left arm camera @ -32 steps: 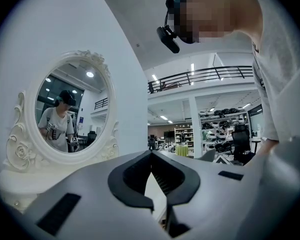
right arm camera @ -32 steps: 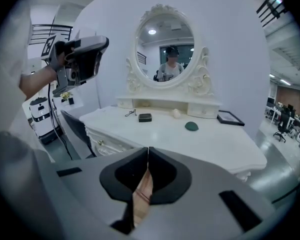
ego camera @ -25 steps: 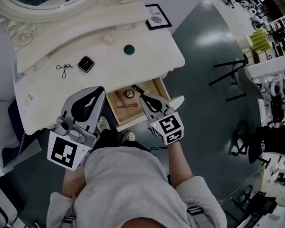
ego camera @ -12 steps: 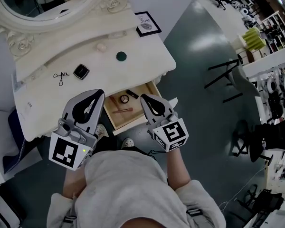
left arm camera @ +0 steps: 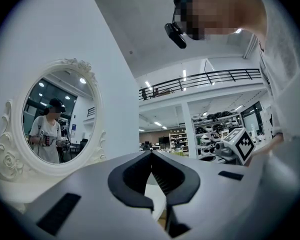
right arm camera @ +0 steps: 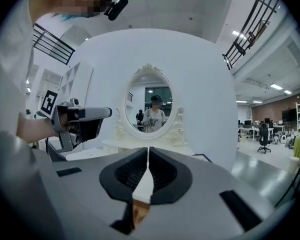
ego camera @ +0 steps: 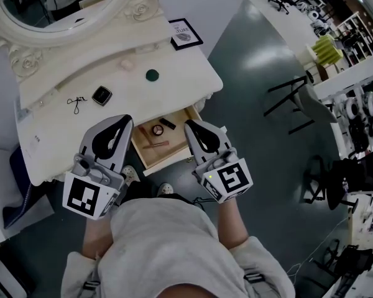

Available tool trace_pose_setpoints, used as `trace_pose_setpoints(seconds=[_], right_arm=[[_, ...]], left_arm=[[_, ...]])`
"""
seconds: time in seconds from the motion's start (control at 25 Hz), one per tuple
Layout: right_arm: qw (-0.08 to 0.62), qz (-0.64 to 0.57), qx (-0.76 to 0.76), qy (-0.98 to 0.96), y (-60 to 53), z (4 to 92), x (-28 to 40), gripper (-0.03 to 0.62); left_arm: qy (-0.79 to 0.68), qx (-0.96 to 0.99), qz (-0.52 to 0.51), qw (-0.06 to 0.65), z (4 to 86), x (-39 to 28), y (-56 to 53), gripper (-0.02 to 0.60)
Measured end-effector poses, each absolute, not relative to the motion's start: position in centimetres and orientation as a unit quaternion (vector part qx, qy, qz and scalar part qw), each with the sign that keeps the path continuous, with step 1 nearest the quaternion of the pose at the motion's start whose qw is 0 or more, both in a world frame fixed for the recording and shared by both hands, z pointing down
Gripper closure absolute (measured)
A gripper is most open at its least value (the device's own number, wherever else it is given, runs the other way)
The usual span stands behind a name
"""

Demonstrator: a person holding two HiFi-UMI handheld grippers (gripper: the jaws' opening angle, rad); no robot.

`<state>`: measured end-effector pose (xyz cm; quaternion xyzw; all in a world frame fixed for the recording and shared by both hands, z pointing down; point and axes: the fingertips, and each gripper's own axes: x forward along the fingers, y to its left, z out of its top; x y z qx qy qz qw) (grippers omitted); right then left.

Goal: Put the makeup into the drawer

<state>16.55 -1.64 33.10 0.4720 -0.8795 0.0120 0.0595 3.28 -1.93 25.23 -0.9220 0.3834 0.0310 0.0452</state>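
Head view: I hold the left gripper point(ego camera: 123, 120) just left of the open drawer point(ego camera: 163, 161) and the right gripper point(ego camera: 191, 126) just right of it, both above its front edge and touching nothing. Inside the drawer lie a round compact point(ego camera: 156, 130), a black stick point(ego camera: 168, 123) and a pink pencil point(ego camera: 153, 144). On the table point(ego camera: 174, 85), beyond the drawer and to its left, a black square compact point(ego camera: 102, 95) sits beside a hair clip point(ego camera: 76, 102). A green disc point(ego camera: 151, 75) and a pale pink piece point(ego camera: 125, 64) lie further back from the drawer. I judge the task partly done, with these pieces left outside. Left gripper view: the jaws are pressed together at the tips with nothing between them, and the mirror point(left arm camera: 55, 119) rises beyond the drawer side. Right gripper view: the jaws likewise meet and are empty, and a strip of the drawer's wood shows below them. Hazards, as I judge them: jaws brought down while pressed together would shove the square compact across the table instead of taking it. The compact is flat and may slip from a shallow pinch. A low reach outward from the drawer could also catch its raised rim or drag the hair clip along.
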Motion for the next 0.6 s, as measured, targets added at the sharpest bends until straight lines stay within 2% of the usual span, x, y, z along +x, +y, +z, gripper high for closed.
trace_pose_setpoints(seconds=[0.6], right_arm=[[0.014,-0.018,0.468,-0.884,1.3,29.1,17.9,0.569]], left_arm=[[0.382,-0.922,0.036,0.051,24.7,5.5,0.2,0.568]])
